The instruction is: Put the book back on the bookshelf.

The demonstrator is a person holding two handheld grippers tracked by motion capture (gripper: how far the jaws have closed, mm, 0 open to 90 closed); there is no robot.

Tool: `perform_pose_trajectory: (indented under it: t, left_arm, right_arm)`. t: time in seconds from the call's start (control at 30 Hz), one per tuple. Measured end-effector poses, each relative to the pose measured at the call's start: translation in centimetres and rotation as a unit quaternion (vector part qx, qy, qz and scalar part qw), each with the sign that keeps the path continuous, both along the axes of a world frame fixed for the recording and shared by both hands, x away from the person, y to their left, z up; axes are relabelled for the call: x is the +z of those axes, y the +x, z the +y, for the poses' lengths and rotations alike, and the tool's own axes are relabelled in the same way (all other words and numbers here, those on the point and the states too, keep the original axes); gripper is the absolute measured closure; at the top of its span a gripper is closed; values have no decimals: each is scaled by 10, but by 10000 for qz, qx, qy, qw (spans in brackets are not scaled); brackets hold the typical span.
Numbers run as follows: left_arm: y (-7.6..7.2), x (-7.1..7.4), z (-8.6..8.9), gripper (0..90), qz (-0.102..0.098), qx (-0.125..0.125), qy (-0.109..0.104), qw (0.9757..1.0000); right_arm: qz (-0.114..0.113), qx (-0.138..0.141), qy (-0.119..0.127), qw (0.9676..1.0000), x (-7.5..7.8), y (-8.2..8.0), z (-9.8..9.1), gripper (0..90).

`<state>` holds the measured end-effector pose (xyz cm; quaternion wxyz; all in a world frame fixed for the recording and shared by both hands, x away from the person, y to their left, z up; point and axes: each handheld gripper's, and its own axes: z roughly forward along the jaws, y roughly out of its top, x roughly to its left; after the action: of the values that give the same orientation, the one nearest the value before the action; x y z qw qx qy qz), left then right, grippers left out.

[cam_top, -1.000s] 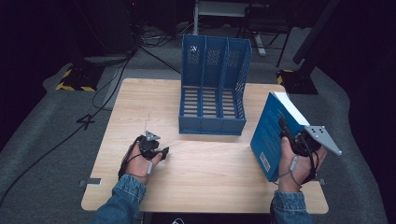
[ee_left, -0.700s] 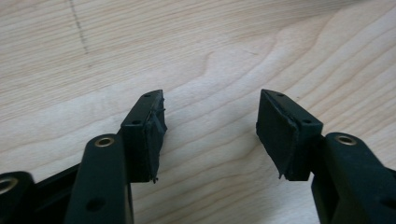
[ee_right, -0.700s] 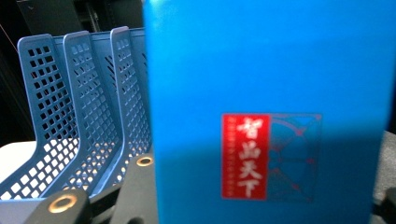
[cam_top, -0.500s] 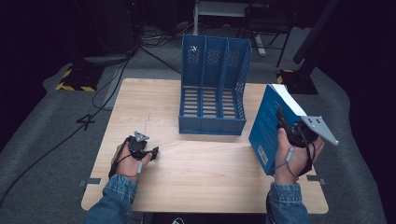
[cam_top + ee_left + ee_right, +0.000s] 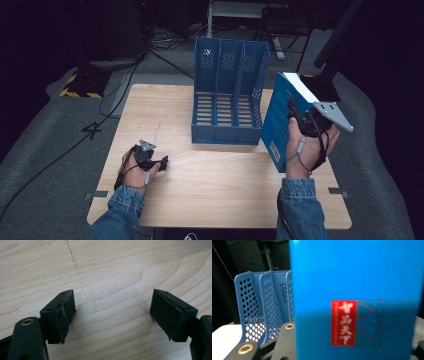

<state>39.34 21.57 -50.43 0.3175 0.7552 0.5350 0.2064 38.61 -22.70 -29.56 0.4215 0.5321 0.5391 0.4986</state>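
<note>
I'm holding the book in my right gripper, jaws clenched on it, and it's hanging upright in the air just off the right side of the rack, clear of the table. My right forearm is coming up from the near edge with the wrist cocked back, palm facing the rack, and the grey plate on top of the gripper is sticking out to the right, away from the rack. In the right gripper view the book's blue cover with its red label is sitting right in front of the lens, and the rack's perforated dividers are showing to the left of it.

My left gripper is resting low over the bare wood, well to the front-left of the rack, with my left hand wrapped around it and the nose pointing roughly toward the rack's front. Its jaws have just been opening, and in the left gripper view they're standing wide apart with nothing but wood grain between the pads.
</note>
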Motion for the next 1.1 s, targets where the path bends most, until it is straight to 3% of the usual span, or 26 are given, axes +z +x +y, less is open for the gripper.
perform_pose_trajectory:
  t: [0.37,0.67,0.93,1.1]
  left_arm:
    - [0,0,0,207,-3,16,11,10000]
    - [-4,0,0,208,12,142,-7,9999]
    - [-5,0,1,209,-10,162,36,9999]
    - [-5,0,1,209,-4,160,38,9999]
  right_arm:
    - [-19,278,-250,9993,20,25,20,615]
    - [-144,566,-78,9983,37,42,31,615]
    - [-95,657,-1,9978,38,65,42,615]
    - [11,562,-81,9984,33,85,50,615]
